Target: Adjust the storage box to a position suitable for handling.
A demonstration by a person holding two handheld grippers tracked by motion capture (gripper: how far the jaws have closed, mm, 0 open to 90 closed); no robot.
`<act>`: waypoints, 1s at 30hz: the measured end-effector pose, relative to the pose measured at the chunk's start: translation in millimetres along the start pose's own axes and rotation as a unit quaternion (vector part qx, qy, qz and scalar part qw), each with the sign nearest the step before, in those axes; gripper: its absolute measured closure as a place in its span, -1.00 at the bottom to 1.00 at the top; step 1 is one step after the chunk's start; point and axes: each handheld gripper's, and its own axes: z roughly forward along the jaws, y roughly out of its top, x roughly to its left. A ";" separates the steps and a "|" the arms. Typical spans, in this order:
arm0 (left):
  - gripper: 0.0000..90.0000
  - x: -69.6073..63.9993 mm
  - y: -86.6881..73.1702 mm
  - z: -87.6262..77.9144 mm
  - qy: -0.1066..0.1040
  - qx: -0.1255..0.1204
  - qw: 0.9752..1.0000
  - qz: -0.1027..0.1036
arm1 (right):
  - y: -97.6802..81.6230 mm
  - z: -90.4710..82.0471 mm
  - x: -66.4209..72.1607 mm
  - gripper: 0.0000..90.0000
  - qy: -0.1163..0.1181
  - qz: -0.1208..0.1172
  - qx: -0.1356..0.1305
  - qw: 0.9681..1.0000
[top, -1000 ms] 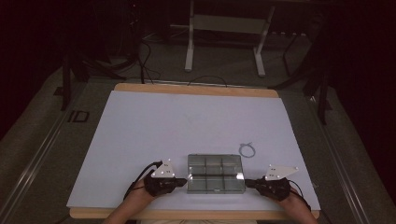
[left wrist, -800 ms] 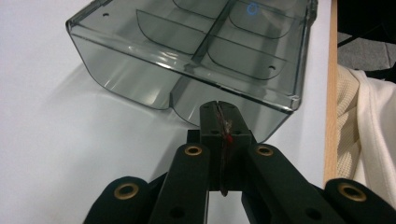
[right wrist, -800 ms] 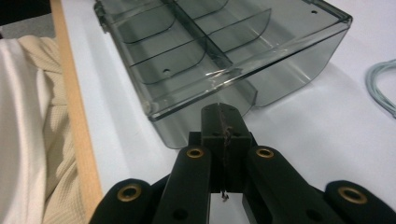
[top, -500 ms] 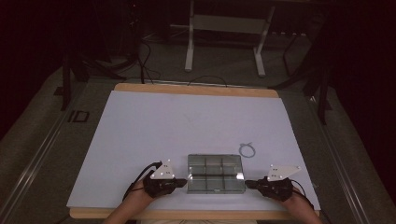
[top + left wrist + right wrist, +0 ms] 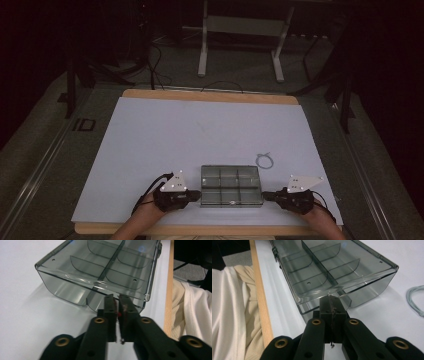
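Near the table's (image 5: pixel 150 130) front edge the clear divided box (image 5: pixel 231 185) is flanked by left gripper (image 5: pixel 191 195), jaws just cracked apart w/ nothing between, and right gripper (image 5: pixel 268 196) fully closed & empty, so lid prob not opened yet.

Left hand-held gripper (image 5: pixel 194 196) jaws just parting slightly; right hand-held gripper (image 5: pixel 267 195) jaws pressed together, both level.

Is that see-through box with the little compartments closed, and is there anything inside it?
The clear box is closed: its lid lies flat over the dividers, latch side toward the table's near edge. It looks empty; every compartment shows bare plastic in both gripper views.
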 end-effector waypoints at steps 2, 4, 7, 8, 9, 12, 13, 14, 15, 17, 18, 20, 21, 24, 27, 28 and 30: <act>0.81 -0.2 0.8 -0.1 0.002 -0.002 1.000 0.000 | 1.2 -0.6 0.4 1.00 -0.002 -0.002 0.000 1.000; 0.78 0.4 0.9 -0.1 0.005 -0.003 1.000 -0.001 | 2.1 -1.4 0.1 1.00 0.000 -0.001 -0.002 1.000; 0.65 0.1 1.0 -0.3 0.016 -0.003 1.000 0.002 | 3.4 -2.7 -0.1 0.99 0.001 0.000 -0.010 1.000; 0.57 0.6 1.4 -0.6 0.016 -0.004 1.000 0.000 | 3.9 -3.0 -0.2 0.98 0.000 0.001 -0.013 1.000; 0.50 0.5 1.9 -0.7 0.018 -0.008 1.000 -0.001 | 4.6 -3.3 0.0 0.97 -0.002 0.000 -0.013 1.000; 0.38 -0.1 4.6 -1.1 0.025 -0.017 1.000 0.004 | 6.5 -3.9 0.3 0.92 -0.004 -0.002 -0.017 1.000; 0.38 -0.5 5.9 -1.2 0.029 -0.018 0.999 0.006 | 7.1 -4.2 0.0 0.89 -0.006 -0.002 -0.020 1.000; 0.38 -0.7 7.1 -1.3 0.028 -0.023 0.999 0.007 | 7.7 -4.5 -0.4 0.88 -0.008 -0.002 -0.023 1.000; 0.38 -0.7 8.5 -1.4 0.026 -0.025 0.999 0.006 | 8.2 -4.8 -0.7 0.84 -0.010 -0.003 -0.024 1.000; 0.38 -0.6 11.1 -1.4 0.029 -0.026 0.999 0.010 | 9.0 -5.1 -0.8 0.74 -0.018 -0.006 -0.026 0.999; 0.38 -0.3 11.8 -1.0 0.027 -0.026 0.999 0.010 | 9.2 -5.4 -1.2 0.66 -0.021 -0.004 -0.028 0.999; 0.38 0.5 12.5 -0.1 0.025 -0.027 0.999 0.008 | 9.6 -5.8 -2.1 0.58 -0.028 -0.005 -0.032 0.999; 0.38 1.2 12.7 0.6 0.023 -0.027 0.999 0.007 | 9.6 -5.5 -2.4 0.52 -0.031 -0.006 -0.032 0.999; 0.38 2.4 13.4 1.7 0.027 -0.026 0.999 0.008 | 9.6 -3.3 -3.0 0.24 -0.036 -0.009 -0.033 0.999; 0.38 4.4 14.1 0.7 0.031 -0.028 0.999 0.007 | 10.8 -0.7 -1.9 0.03 -0.049 -0.016 -0.034 0.998; 0.38 4.9 14.5 0.1 0.032 -0.030 0.999 0.005 | 11.4 0.1 -2.0 -0.02 -0.051 -0.015 -0.036 0.998; 0.38 5.7 15.7 -1.4 0.033 -0.032 0.999 0.005 | 12.6 1.2 -2.8 -0.02 -0.057 -0.013 -0.043 0.997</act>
